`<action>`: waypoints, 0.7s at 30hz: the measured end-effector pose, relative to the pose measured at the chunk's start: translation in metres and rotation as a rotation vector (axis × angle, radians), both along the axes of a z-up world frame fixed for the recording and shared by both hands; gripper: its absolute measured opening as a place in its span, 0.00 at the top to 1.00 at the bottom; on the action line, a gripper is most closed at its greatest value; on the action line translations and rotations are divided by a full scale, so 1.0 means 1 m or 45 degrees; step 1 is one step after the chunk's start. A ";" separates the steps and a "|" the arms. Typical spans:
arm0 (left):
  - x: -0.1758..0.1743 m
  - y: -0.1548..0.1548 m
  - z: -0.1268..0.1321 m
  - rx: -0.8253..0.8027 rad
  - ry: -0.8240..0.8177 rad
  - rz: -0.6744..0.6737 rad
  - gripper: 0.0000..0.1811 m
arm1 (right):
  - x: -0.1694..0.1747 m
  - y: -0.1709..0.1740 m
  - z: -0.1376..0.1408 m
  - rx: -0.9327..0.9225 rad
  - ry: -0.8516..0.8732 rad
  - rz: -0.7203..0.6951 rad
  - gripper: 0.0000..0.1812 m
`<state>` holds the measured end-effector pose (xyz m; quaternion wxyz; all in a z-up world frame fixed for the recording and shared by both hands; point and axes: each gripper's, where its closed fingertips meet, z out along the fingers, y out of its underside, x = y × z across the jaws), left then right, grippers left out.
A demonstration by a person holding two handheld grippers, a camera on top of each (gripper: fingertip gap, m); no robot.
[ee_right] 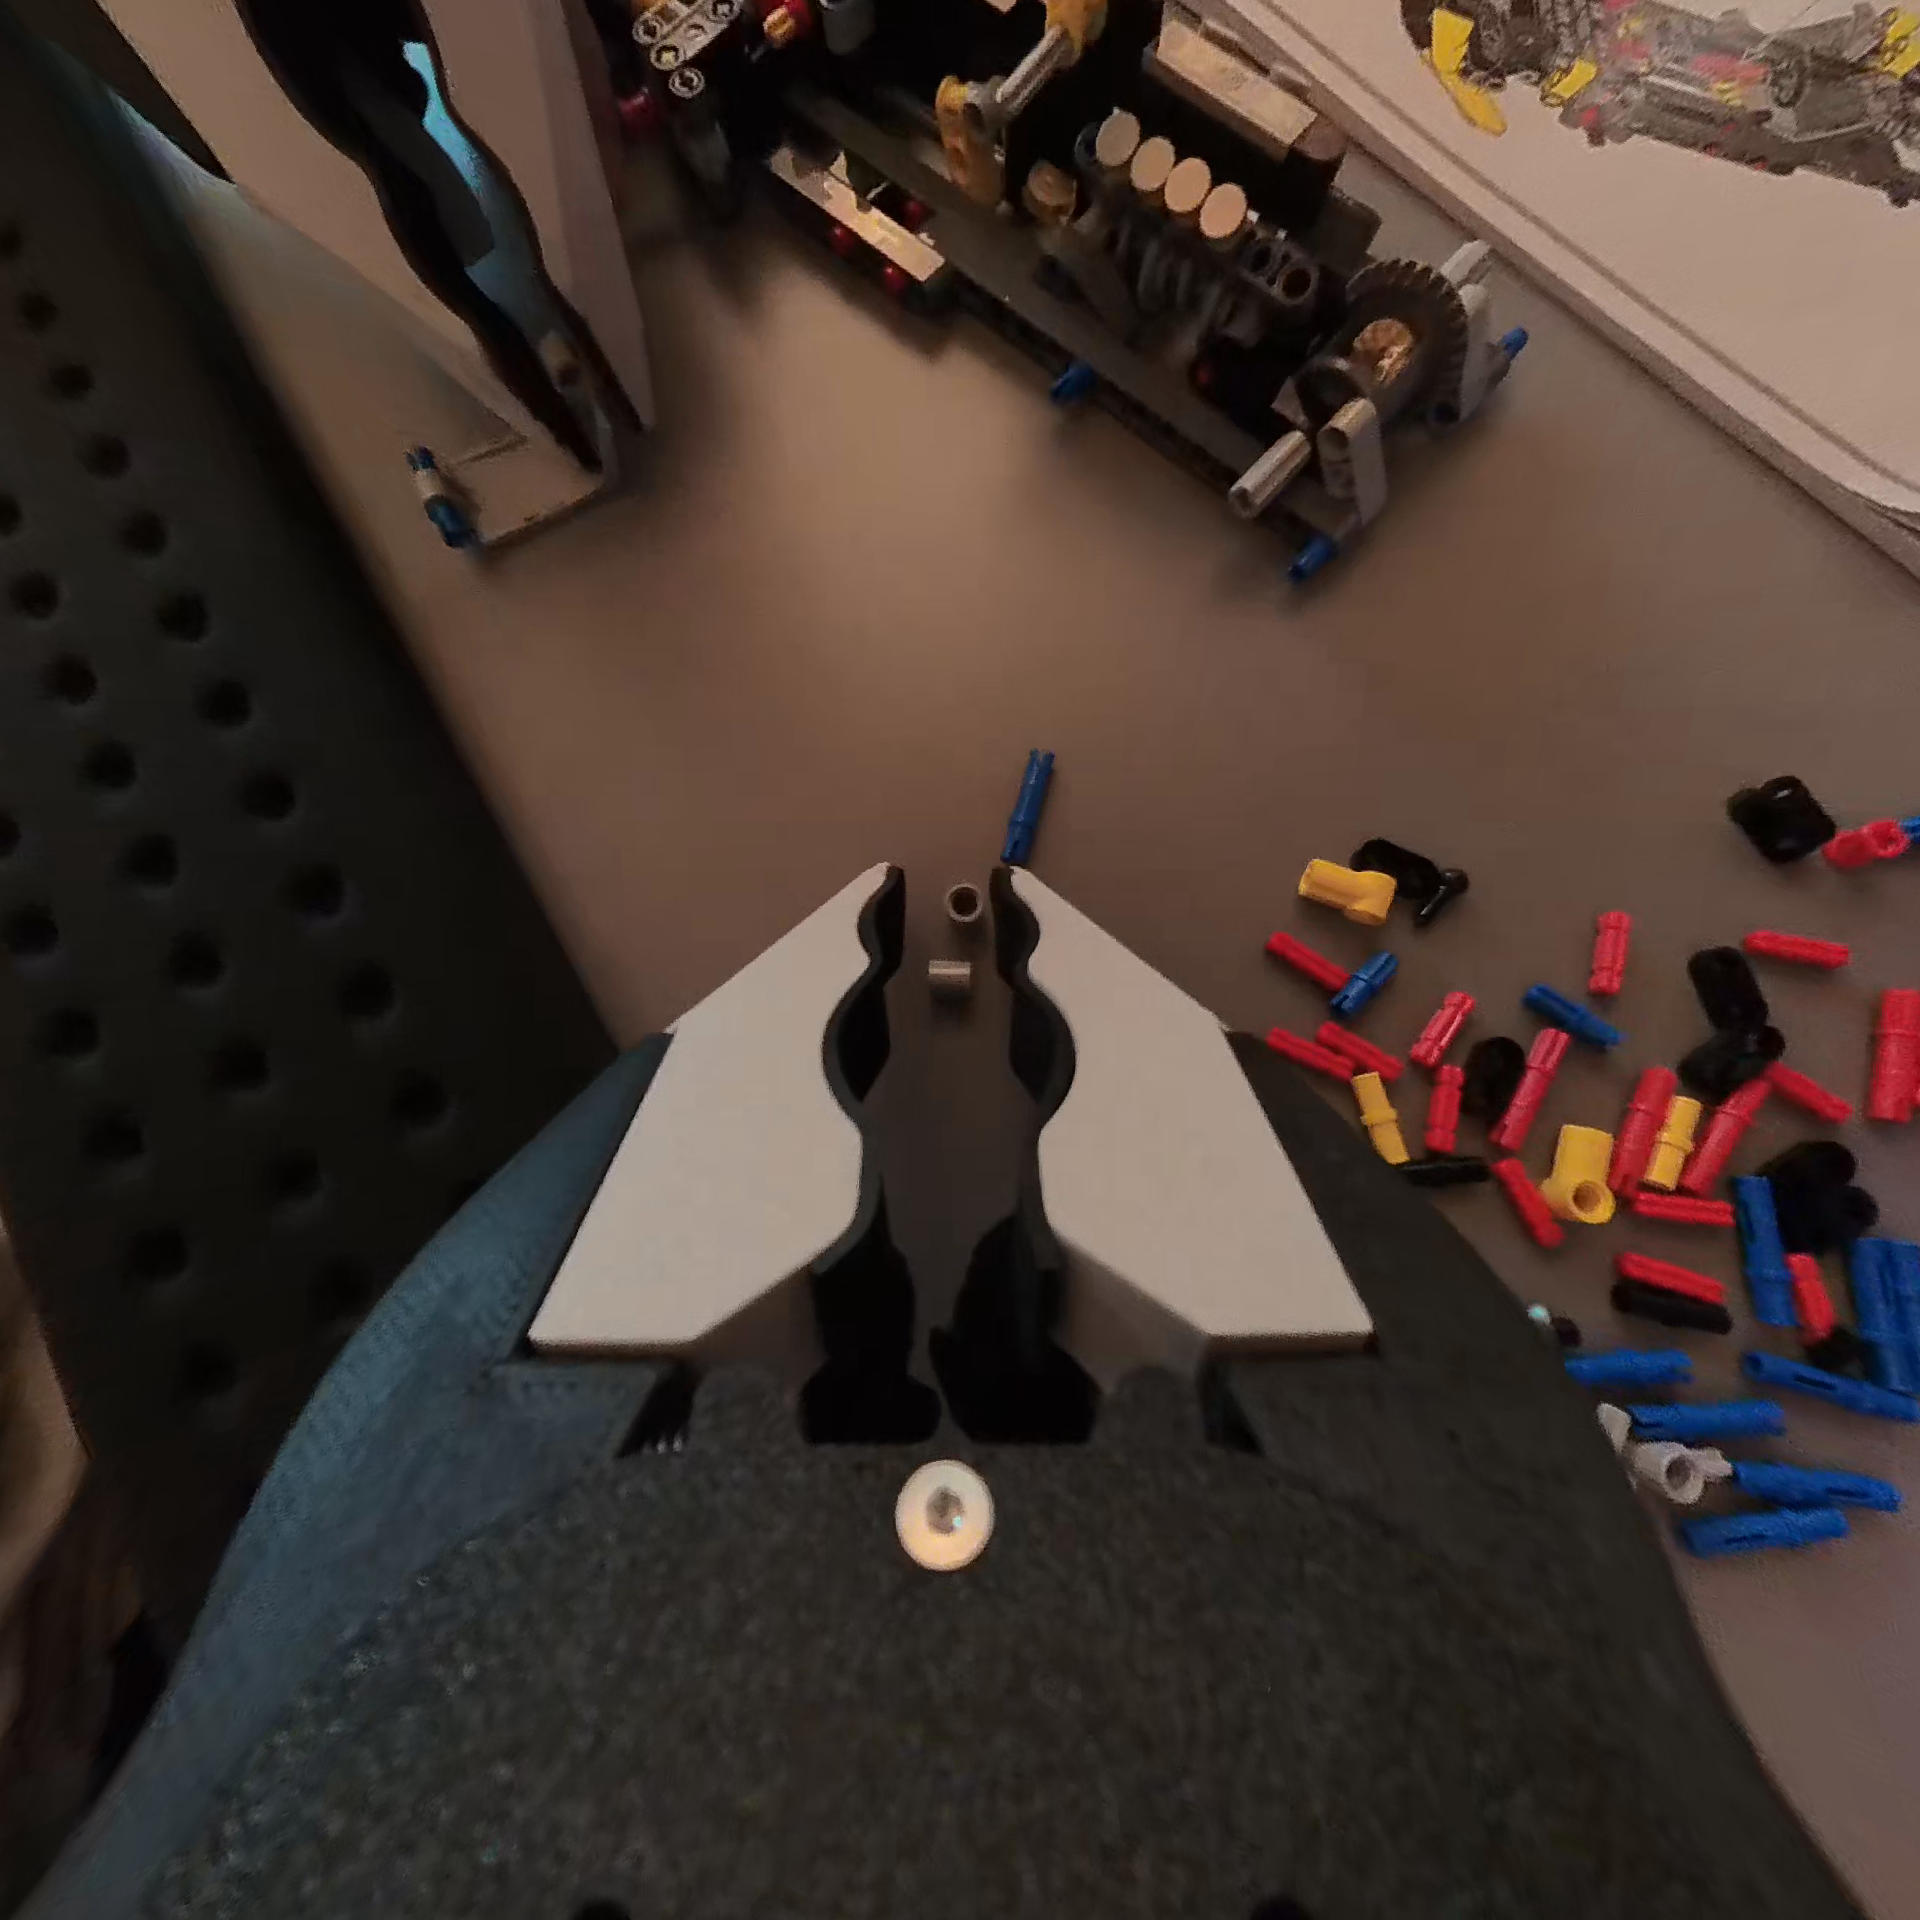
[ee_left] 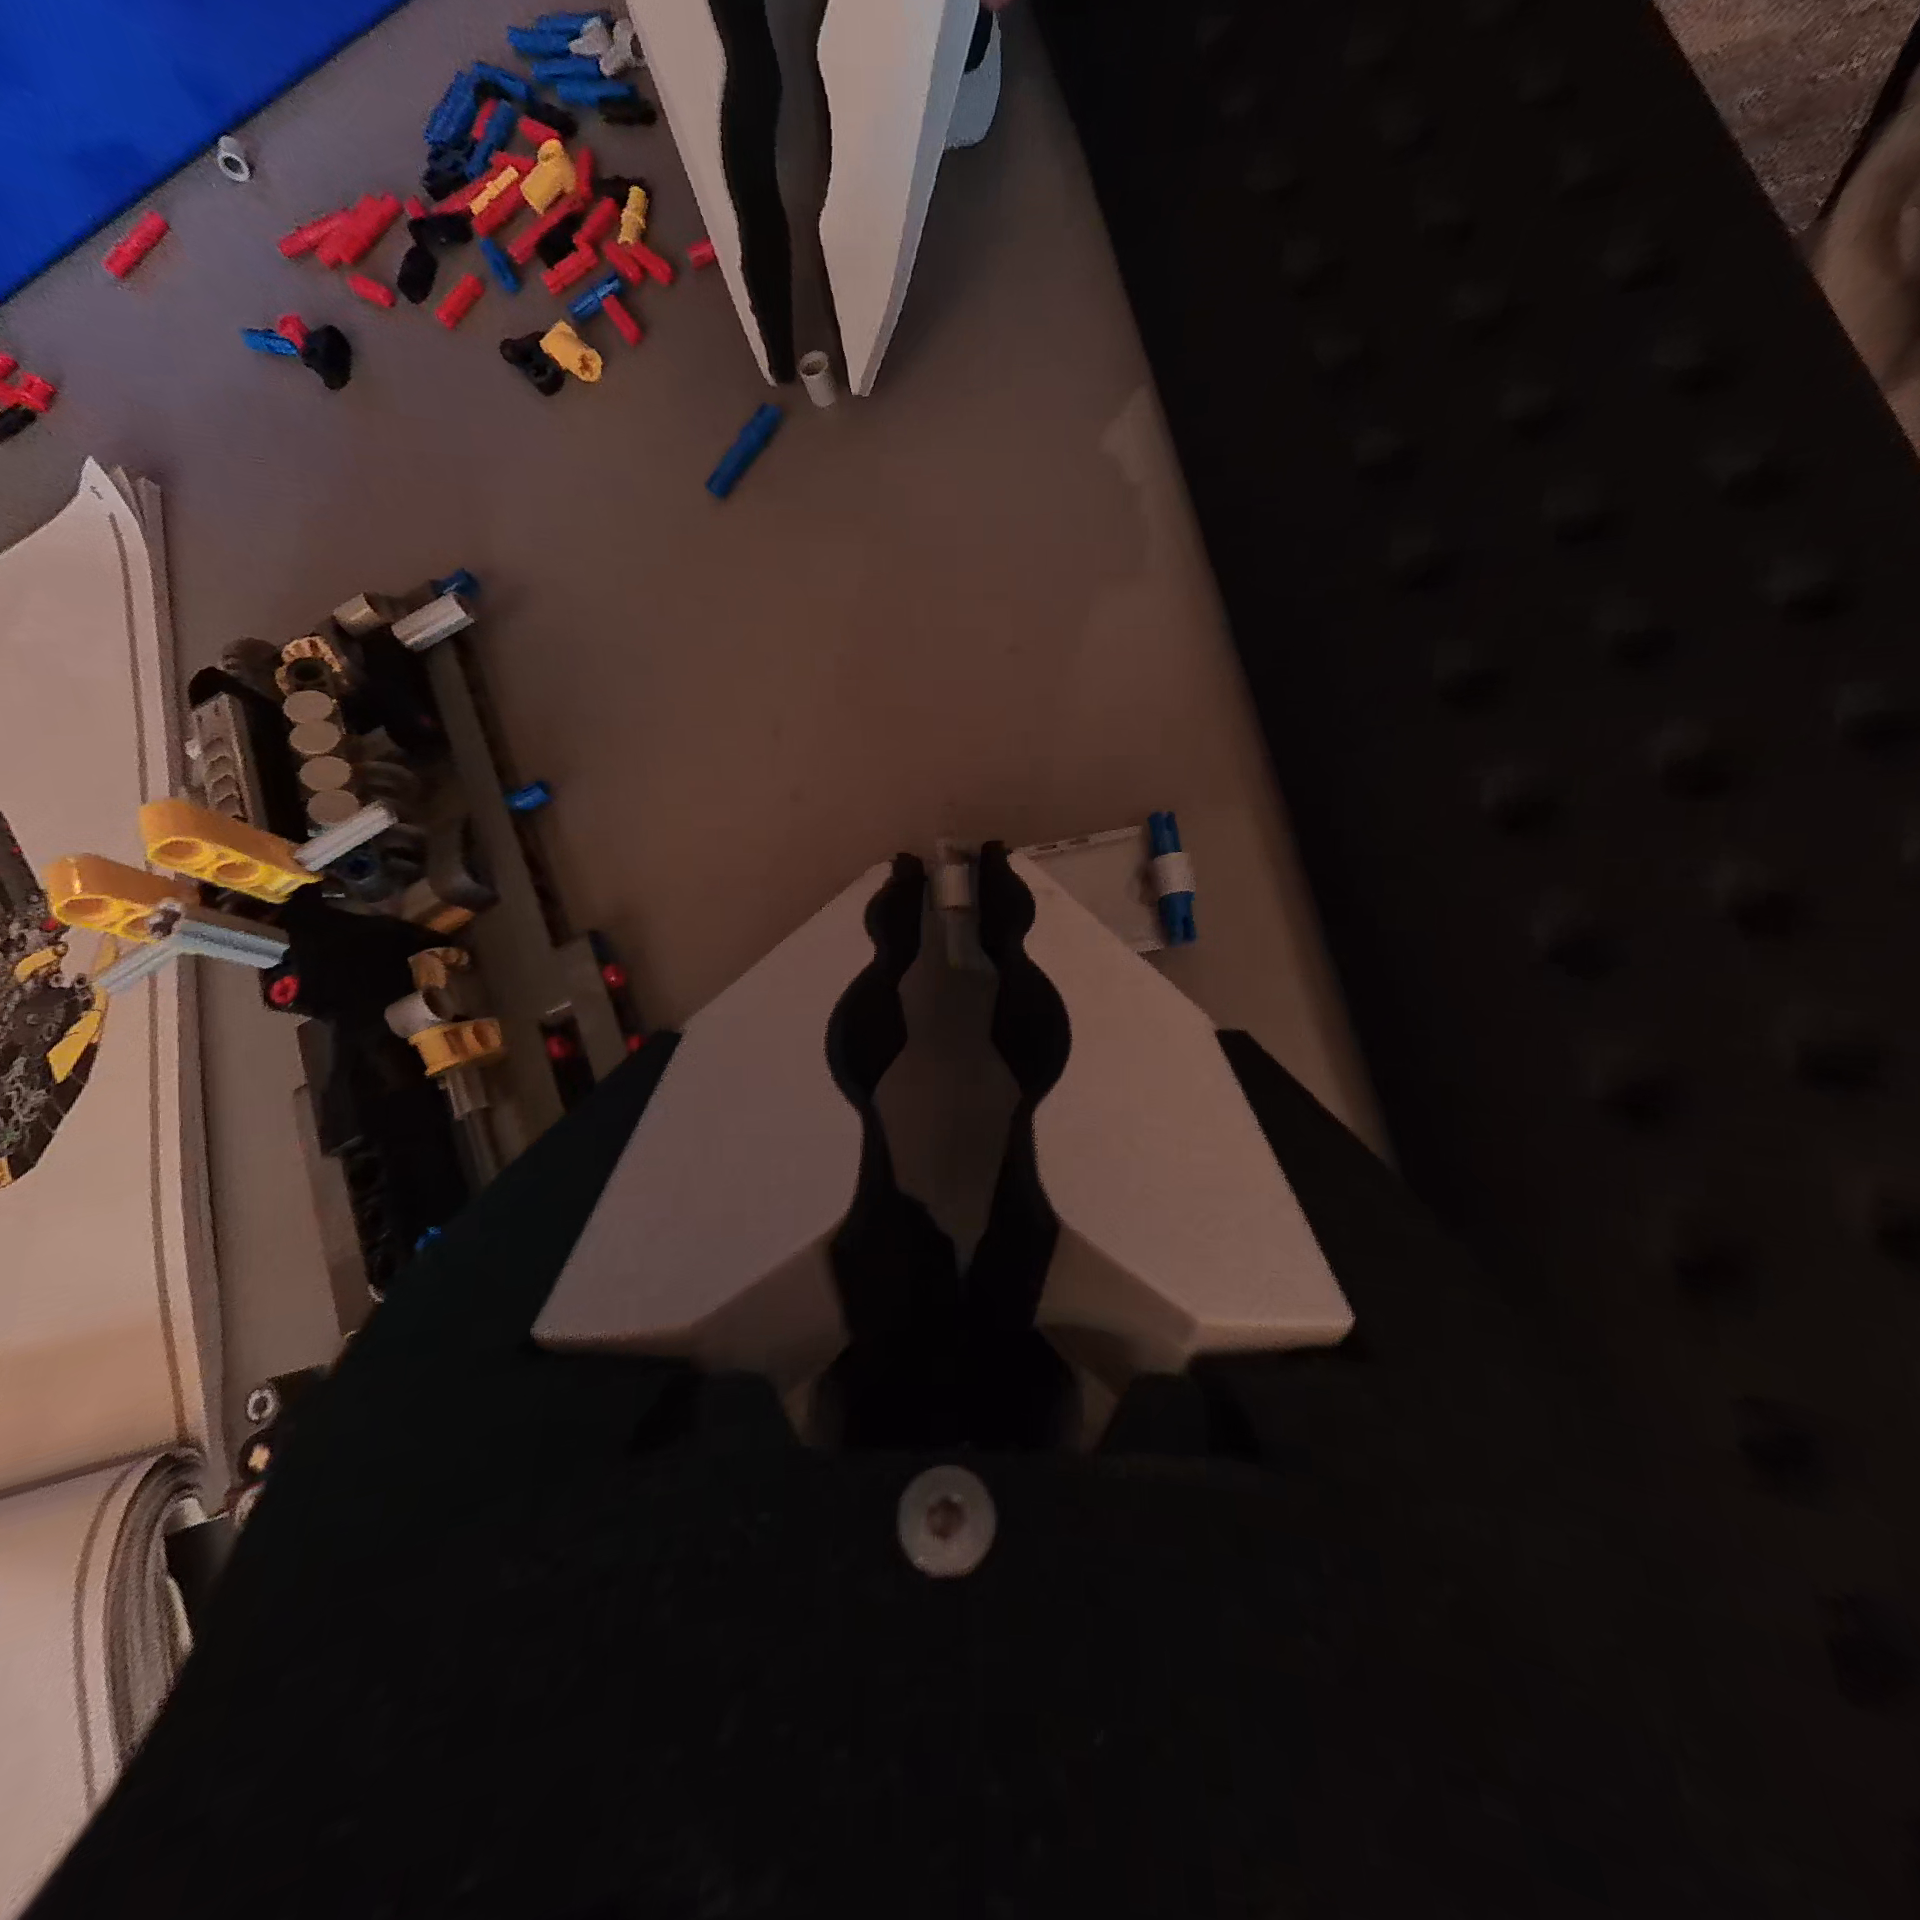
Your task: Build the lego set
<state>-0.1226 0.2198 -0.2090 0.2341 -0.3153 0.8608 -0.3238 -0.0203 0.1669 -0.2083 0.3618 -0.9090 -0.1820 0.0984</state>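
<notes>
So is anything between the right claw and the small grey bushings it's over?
Nothing visible: the right claw is open, and two small grey cylindrical plastic bushings lie on bare grey table between its fingers.

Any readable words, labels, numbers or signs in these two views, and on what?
None readable. The open instruction booklet shows only a printed model picture; no lettering shows on it, the loose pins, the part-built model or the grey piece in the left tongs.
</notes>
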 end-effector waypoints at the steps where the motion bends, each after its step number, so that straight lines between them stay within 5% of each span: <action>1: 0.000 0.000 0.001 -0.007 -0.004 0.003 0.94 | 0.000 0.000 -0.001 -0.005 -0.008 0.000 0.91; 13: 0.000 0.004 0.034 -0.077 -0.144 0.080 0.88 | -0.007 0.012 0.017 0.094 0.059 -0.037 0.96; 21: 0.022 0.022 0.093 0.085 -0.684 0.258 0.88 | -0.066 0.063 0.101 0.399 1.020 -0.088 0.97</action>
